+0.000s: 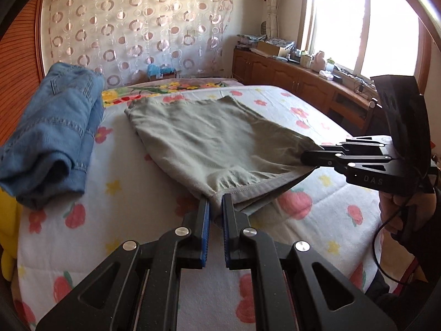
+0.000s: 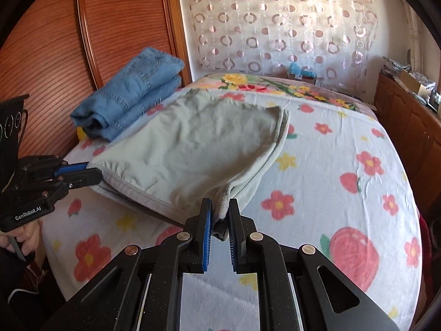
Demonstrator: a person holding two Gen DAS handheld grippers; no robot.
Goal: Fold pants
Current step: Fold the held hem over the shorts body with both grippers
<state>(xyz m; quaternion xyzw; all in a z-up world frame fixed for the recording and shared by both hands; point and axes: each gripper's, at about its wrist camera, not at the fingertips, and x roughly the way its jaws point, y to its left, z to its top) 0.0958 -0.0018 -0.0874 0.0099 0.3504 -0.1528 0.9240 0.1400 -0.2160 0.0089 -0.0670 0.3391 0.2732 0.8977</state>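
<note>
Left wrist view: left gripper (image 1: 215,207) clamped on hem corner of grey-green pants (image 1: 209,140), lifted over floral bed (image 1: 154,248); folded jeans (image 1: 52,143) left. Right wrist view: right gripper (image 2: 220,212) clamped on other corner.

Home bedroom: bed (image 1: 154,248) with flower blanket, wood cupboards (image 1: 278,74) upper right under sunny window (image 1: 358,24), circle curtain (image 1: 137,24) on back wall.
</note>
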